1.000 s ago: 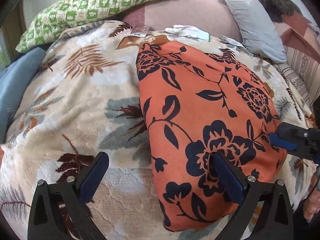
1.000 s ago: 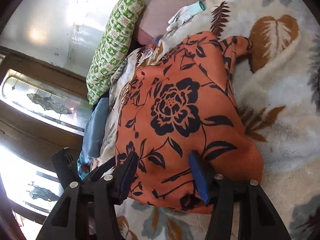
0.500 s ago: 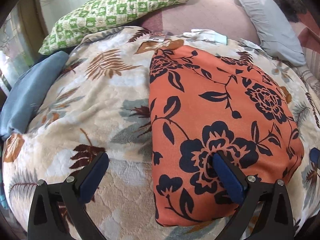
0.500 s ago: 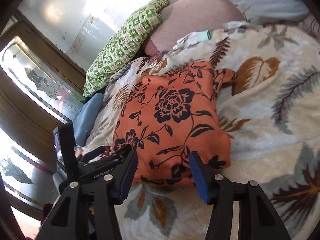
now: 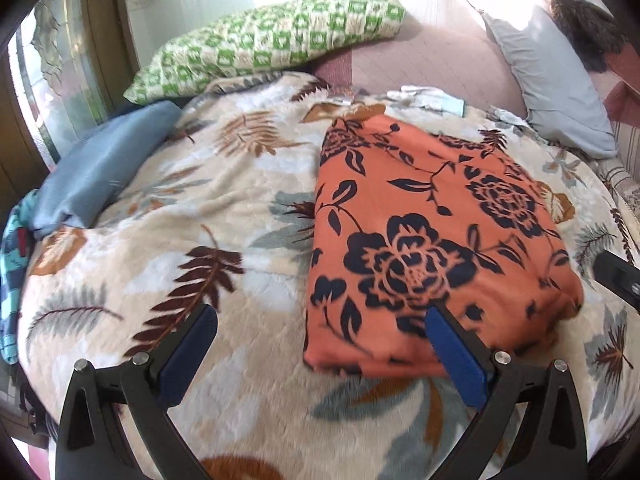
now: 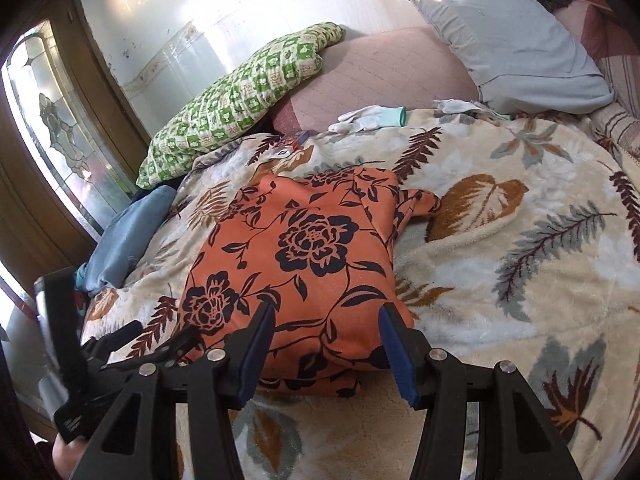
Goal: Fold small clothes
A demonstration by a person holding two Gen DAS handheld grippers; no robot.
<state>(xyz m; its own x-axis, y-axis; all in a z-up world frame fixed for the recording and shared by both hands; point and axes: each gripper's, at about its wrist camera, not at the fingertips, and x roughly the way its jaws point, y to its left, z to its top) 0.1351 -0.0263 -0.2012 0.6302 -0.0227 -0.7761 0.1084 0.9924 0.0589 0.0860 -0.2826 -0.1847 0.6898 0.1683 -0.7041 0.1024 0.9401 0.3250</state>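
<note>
An orange garment with black flowers (image 5: 420, 240) lies folded flat on the leaf-patterned blanket (image 5: 224, 216); a small sleeve end sticks out at its far right side (image 6: 424, 204). My left gripper (image 5: 320, 316) hovers open over the garment's near left edge, with nothing between its wide-set blue pads. My right gripper (image 6: 326, 312) is open above the garment's near edge, with the pads clear of the cloth. In the right wrist view the left gripper (image 6: 160, 340) shows at the lower left, and a hand holds it. The right gripper's body (image 5: 616, 280) pokes in at the right edge of the left wrist view.
A green checked pillow (image 5: 272, 40) and a grey pillow (image 5: 552, 80) lie at the head of the bed. A white glove (image 5: 428, 98) rests beyond the garment. A folded blue cloth (image 5: 100, 168) lies at the left, beside a window with patterned glass (image 6: 52, 128).
Both grippers have drawn back and up from the garment, so more of the bed shows. The right wrist view has rolled towards level. The garment has stayed flat.
</note>
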